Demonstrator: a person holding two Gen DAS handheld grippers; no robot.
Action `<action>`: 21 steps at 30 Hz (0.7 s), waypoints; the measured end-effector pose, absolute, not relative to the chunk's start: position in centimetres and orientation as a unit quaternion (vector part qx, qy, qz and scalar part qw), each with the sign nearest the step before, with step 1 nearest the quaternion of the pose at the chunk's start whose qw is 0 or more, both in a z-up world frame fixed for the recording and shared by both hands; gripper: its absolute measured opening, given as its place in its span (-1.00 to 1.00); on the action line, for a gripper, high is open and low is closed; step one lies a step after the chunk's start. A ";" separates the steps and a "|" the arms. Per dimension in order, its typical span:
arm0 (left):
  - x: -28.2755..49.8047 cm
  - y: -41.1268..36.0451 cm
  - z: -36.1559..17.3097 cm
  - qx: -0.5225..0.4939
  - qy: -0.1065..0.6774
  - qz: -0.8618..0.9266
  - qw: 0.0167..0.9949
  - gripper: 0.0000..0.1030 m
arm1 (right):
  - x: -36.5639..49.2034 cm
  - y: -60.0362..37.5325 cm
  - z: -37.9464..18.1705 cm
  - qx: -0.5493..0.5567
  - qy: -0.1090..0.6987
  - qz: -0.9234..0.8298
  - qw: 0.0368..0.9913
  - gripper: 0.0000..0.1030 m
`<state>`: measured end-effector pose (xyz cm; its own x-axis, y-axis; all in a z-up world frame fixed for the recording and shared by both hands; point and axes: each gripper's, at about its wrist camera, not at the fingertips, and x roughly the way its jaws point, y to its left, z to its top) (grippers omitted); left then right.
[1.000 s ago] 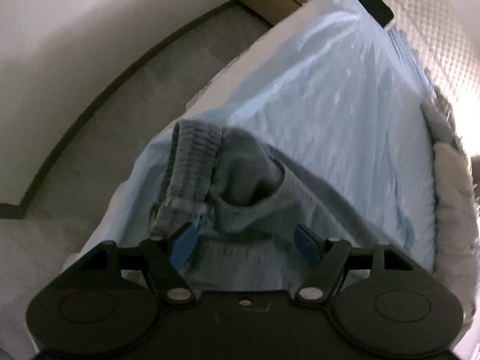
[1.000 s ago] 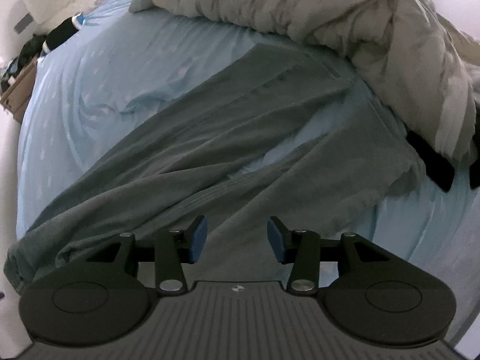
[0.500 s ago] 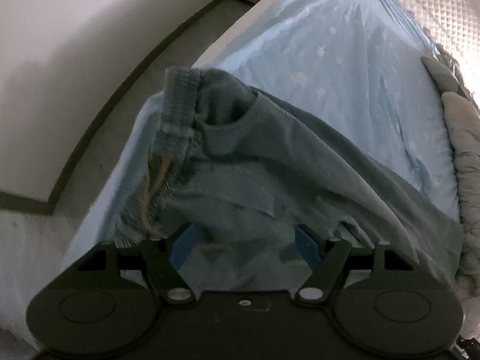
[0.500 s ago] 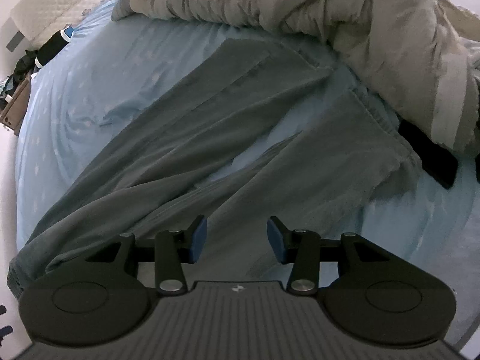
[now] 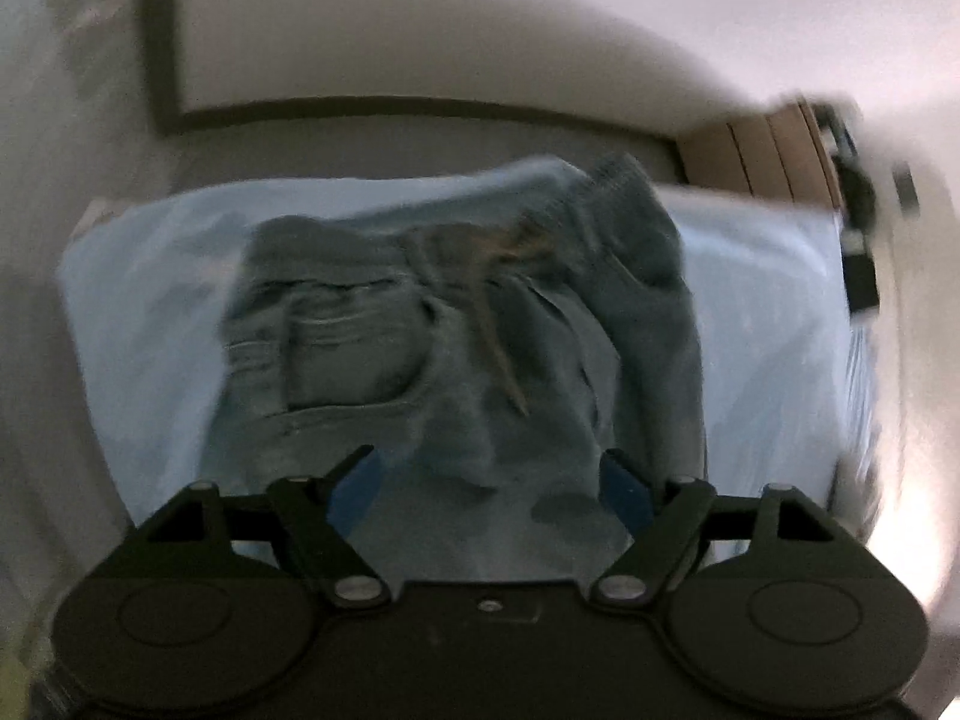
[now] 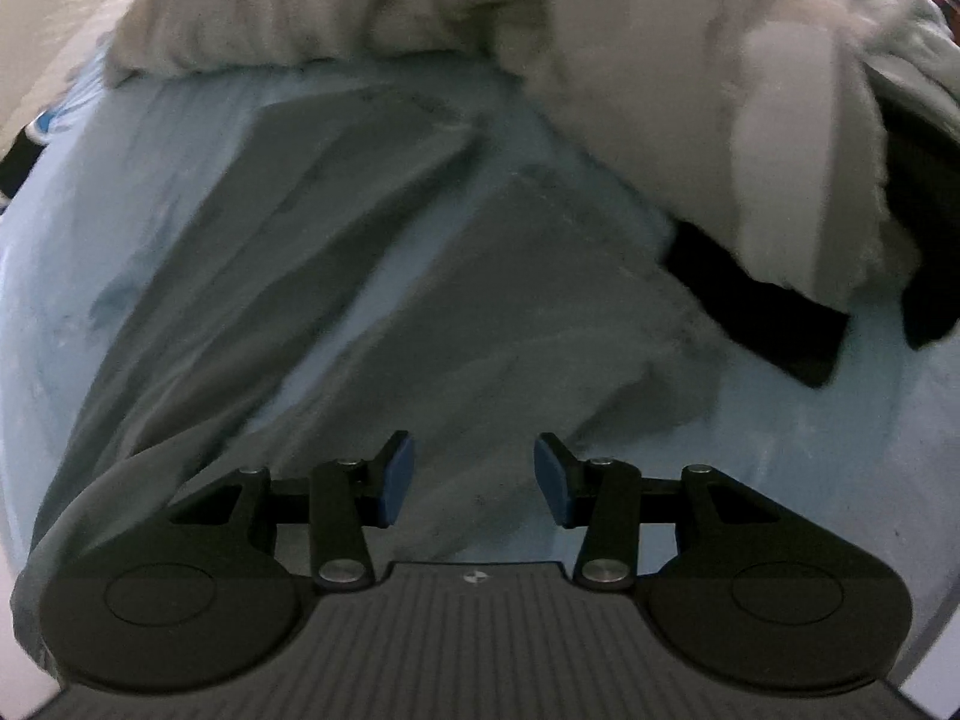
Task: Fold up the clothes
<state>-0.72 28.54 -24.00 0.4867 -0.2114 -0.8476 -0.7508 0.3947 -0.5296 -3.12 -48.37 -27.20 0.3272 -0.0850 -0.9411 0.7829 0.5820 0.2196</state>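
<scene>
A: Checking left wrist view: left gripper (image 5: 489,483) has its jaws apart, nothing clamped. Trousers (image 5: 456,324) lie just ahead on the bed (image 5: 138,300), waistband at the far end by the bed's edge.

B: Right wrist view: right gripper (image 6: 474,471) also spread, empty. Legs run forward, splayed toward the duvet (image 6: 690,60). Looks like pre-fold; next, grab a leg.

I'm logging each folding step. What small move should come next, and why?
Probably close the left gripper on the bunched waist of the grey-blue trousers beneath it: both grippers are open, and the legs lie splayed apart on the blue sheet.
</scene>
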 end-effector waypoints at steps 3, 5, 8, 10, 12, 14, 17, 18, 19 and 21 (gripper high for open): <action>-2.0 30.0 -26.0 -0.548 0.459 0.217 0.664 0.51 | -4.4 -49.1 -27.3 0.366 0.497 -0.319 0.719 -0.09; -2.5 30.7 -27.3 -0.576 0.453 0.231 0.640 0.51 | -5.4 -49.2 -27.1 0.386 0.489 -0.338 0.706 -0.09; -2.7 31.4 -29.0 -0.589 0.457 0.230 0.625 0.50 | -6.9 -48.9 -26.6 0.414 0.475 -0.365 0.685 -0.08; -2.3 31.9 -30.3 -0.574 0.477 0.225 0.626 0.49 | -7.7 -48.5 -26.1 0.428 0.466 -0.382 0.673 -0.04; -2.3 32.5 -31.2 -0.567 0.485 0.228 0.625 0.45 | -8.8 -48.7 -26.0 0.467 0.447 -0.404 0.647 -0.01; -2.5 33.1 -32.1 -0.581 0.478 0.225 0.619 0.45 | -9.7 -49.0 -25.7 0.486 0.436 -0.421 0.630 -0.01; -2.6 33.7 -33.7 -0.602 0.473 0.221 0.604 0.45 | -10.0 -49.3 -25.0 0.477 0.437 -0.434 0.628 -0.01; -2.6 33.8 -34.1 -0.604 0.474 0.222 0.601 0.45 | -10.1 -49.4 -24.7 0.470 0.440 -0.435 0.629 -0.01; -2.5 33.7 -34.4 -0.606 0.474 0.223 0.599 0.44 | -10.1 -49.4 -24.4 0.464 0.443 -0.436 0.631 -0.01; -2.2 33.4 -34.8 -0.609 0.471 0.220 0.599 0.44 | -10.4 -49.6 -24.0 0.462 0.443 -0.438 0.632 -0.01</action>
